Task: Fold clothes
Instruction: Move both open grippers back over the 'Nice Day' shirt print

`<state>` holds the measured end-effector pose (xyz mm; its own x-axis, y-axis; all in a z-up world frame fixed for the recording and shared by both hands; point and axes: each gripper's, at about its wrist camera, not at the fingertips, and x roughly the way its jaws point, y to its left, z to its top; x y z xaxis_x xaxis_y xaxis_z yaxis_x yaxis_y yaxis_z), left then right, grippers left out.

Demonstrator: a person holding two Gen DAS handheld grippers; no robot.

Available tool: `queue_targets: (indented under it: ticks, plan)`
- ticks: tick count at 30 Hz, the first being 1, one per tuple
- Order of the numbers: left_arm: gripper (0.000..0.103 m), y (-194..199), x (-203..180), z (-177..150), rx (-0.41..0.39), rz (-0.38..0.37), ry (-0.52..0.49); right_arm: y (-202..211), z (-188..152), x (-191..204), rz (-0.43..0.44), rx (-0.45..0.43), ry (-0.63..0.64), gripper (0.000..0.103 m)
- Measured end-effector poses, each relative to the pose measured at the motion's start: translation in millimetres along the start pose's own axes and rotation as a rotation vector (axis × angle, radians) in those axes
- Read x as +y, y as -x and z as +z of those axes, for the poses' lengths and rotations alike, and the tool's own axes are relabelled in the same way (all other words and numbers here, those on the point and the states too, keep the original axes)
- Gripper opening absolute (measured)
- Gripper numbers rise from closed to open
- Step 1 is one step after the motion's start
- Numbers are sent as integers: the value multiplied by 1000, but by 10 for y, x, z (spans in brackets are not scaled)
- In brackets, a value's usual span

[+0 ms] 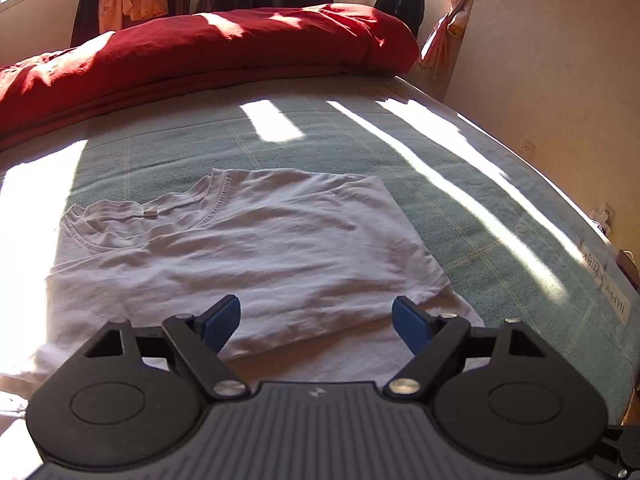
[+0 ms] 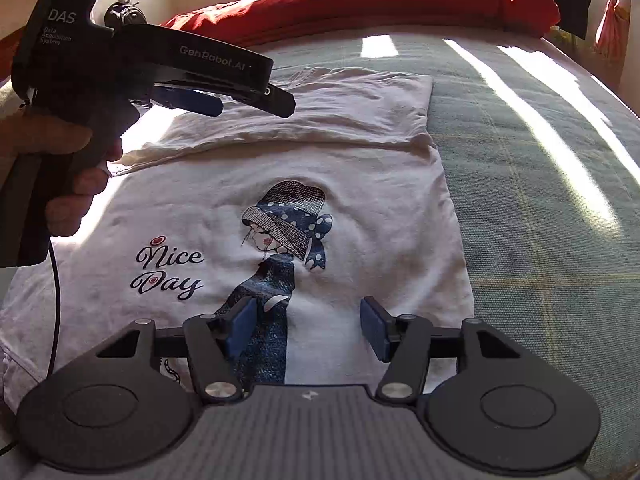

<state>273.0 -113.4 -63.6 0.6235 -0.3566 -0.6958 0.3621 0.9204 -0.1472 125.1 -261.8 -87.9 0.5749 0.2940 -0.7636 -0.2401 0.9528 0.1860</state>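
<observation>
A white T-shirt [image 2: 360,200] lies flat on the bed, with a girl-in-hat print [image 2: 284,232] and the words "Nice Day" [image 2: 168,272] facing up. Its far part is folded over onto the body, so a fold edge [image 2: 280,136] runs across it. In the left wrist view the same shirt [image 1: 280,240] shows its collar [image 1: 168,208] at the left. My left gripper [image 1: 316,320] hovers open over the folded layer's near edge, nothing between its blue pads. A hand holds it at the shirt's upper left [image 2: 252,107]. My right gripper [image 2: 307,328] stands open just above the print.
A green checked blanket [image 2: 540,200] covers the bed, striped with bright sunlight. A red duvet [image 1: 240,48] is bunched along the far side. A beige wall [image 1: 560,80] runs close on the right. Clothes [image 1: 136,0] hang by the window behind.
</observation>
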Motion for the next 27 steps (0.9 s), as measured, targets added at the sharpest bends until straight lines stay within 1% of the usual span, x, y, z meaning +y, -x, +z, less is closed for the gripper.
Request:
queue_targets:
  ticks: [2,4,6,7,8,11,13,15,17,21,23,24,27]
  plan:
    - [83,-154,-45,-5,10,-11,-1,-21,-14,47,-1,-3,20,76]
    - [83,-298,-85,-19,21,-22,0,-43,-23,107,-6,-2,46,81]
    - [83,-353,-100,-93,30,-38,17,-52,-31,138,-6,-1,61,85]
    - [84,-333,-135,-140,24,-29,4,-57,-34,139,-3,-1,63,87]
    - [85,-295,-171,-176,24,-39,-11,-61,-36,135,1,-2,63,89]
    - [87,-185,-230,-258,63,-107,-41,-74,-32,131,14,-2,57,94]
    - [87,-119,-243,-279,66,-123,-57,-92,-26,143,17,1,59,96]
    - [87,-67,-239,-216,19,-105,-77,-106,-34,159,15,1,68,98]
    - [87,-87,-203,-103,-11,-79,-63,-118,-40,167,13,0,72,100]
    - [87,-248,-34,-10,10,-45,21,-124,-26,152,18,6,64,101]
    - [87,-272,64,-92,48,-28,57,-122,-24,135,24,7,57,101]
    - [87,-259,109,-142,60,-24,72,-121,-26,132,26,7,56,101]
    - [87,-72,222,-196,41,-47,77,-120,-30,133,29,8,58,102]
